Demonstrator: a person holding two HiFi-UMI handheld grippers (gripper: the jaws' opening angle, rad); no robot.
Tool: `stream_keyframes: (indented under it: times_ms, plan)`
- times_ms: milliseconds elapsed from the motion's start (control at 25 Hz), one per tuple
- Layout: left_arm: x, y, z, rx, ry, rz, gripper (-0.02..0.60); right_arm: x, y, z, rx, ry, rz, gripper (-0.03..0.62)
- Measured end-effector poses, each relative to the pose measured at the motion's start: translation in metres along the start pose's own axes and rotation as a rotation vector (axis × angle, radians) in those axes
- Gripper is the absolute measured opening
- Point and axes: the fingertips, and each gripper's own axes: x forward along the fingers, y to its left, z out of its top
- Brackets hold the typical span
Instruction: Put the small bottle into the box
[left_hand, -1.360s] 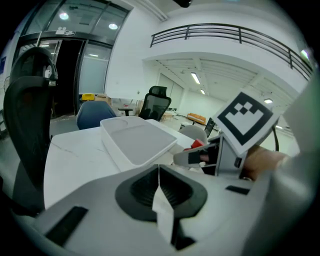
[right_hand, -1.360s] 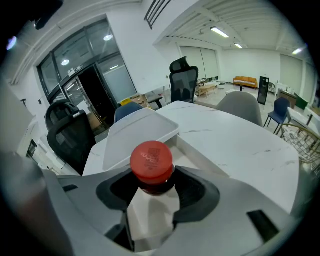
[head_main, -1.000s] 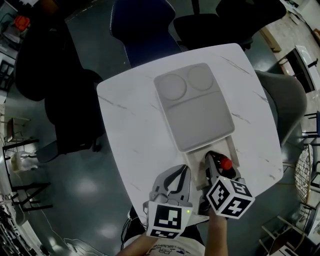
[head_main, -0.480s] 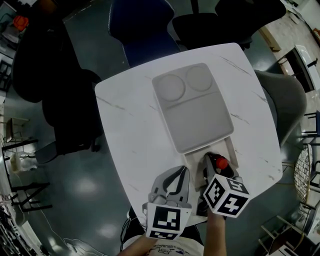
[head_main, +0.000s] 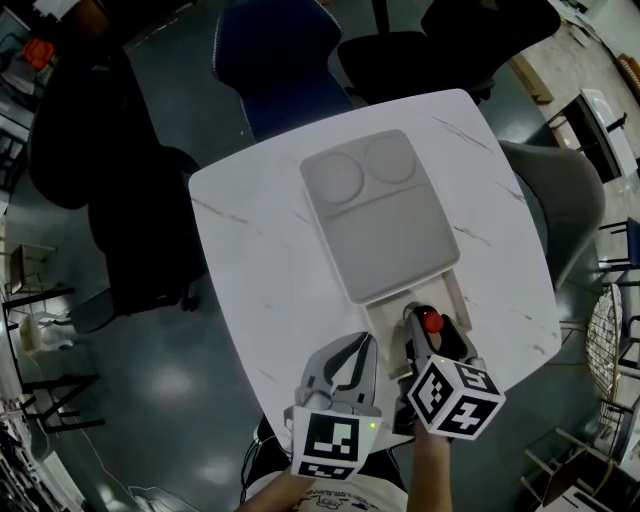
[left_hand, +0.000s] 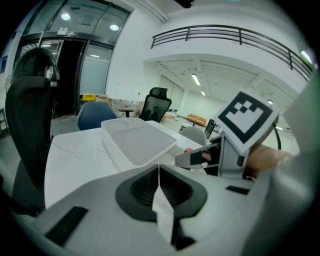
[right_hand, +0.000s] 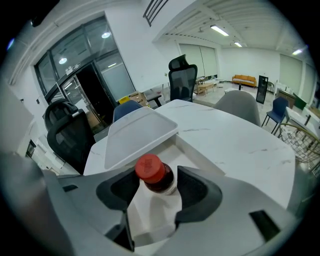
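A lid (head_main: 385, 225) covers most of the box (head_main: 457, 300), so only the box's near end is open from above. The right gripper (head_main: 432, 332) hangs over that short slot, its fingers (right_hand: 200, 192) closed on the small bottle (right_hand: 150, 174), and fills it. The left gripper (head_main: 352, 350), fingers together, sits just left of it and narrows the near-left approach. The bench (head_main: 250, 260) is open left, right and far of the lid. A blue chair (head_main: 275, 60) and a black chair (head_main: 150, 230) crowd its far and left edges, and a grey chair (head_main: 565, 200) its right.
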Motion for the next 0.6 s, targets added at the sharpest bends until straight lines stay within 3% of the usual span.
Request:
stream_keyframes:
  times_ms: [280, 600]
  plan:
    - [-0.015, -0.006, 0.013, 0.035, -0.041, -0.009, 0.02, -0.032, 0.007, 0.006, 0.039, -0.063, 0.02, 0.227]
    - [-0.045, -0.012, 0.048, 0.073, -0.134, -0.018, 0.02, -0.089, 0.025, 0.02, 0.056, -0.208, 0.011, 0.201]
